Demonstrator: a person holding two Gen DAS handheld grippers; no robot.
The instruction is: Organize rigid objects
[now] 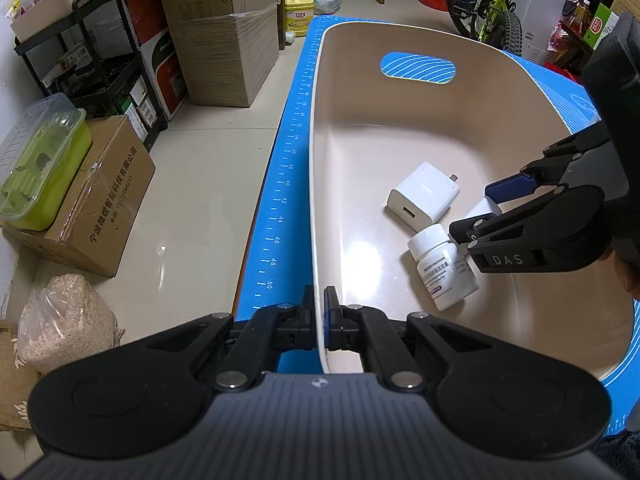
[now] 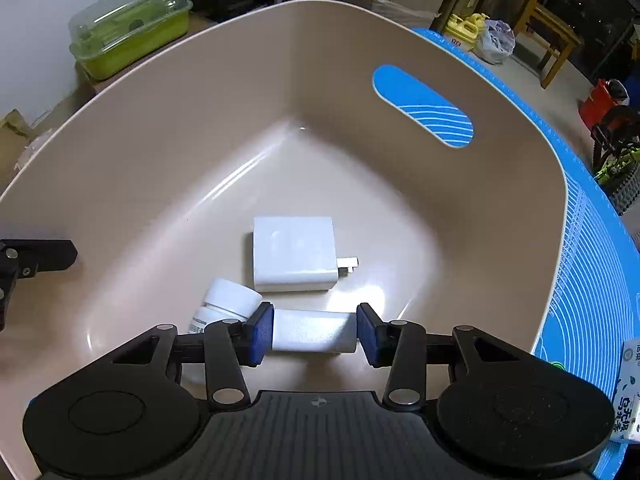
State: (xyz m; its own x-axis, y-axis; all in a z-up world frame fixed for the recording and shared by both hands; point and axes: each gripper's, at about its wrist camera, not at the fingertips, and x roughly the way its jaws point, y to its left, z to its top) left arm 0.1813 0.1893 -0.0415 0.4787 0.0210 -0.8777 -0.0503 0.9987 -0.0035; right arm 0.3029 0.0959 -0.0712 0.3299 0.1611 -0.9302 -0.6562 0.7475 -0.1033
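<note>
Nearest the lens, left view: left gripper [image 1: 320,322] clamped shut on the near rim of a beige basin [image 1: 316,160], one finger outside the wall, one inside, steadying it on the blue-matted worktop [image 1: 276,208]. Beyond the rim, on the basin floor, moving rightward: white USB charger [image 1: 422,196] lying flat, prongs aimed away to the right; white pill bottle [image 1: 444,268] on its side just in front of it, cap toward the charger; then the right gripper [image 1: 480,210], reaching in from the right edge.

Nearest the lens, right view: right gripper [image 2: 314,334] with both blue pads set against the ends of a small white block [image 2: 314,330], probably a second adapter. Left pad pressed to its left end, right pad at its right end; judged as gripping or just letting go, a hairline gap impossible to rule out. Long axis of the block laid crosswise, running pad to pad, squarely between the fingers and low over the basin floor. Left of it, touching or nearly so, the pill bottle [image 2: 228,304]; straight ahead, just beyond, the charger [image 2: 294,254].

Judged next: release here or a straight lift clear. Right arm plainly the nearer one to all three items; left arm tied up holding the rim. Risk judged: left pad brushing the bottle cap and rolling it.
</note>
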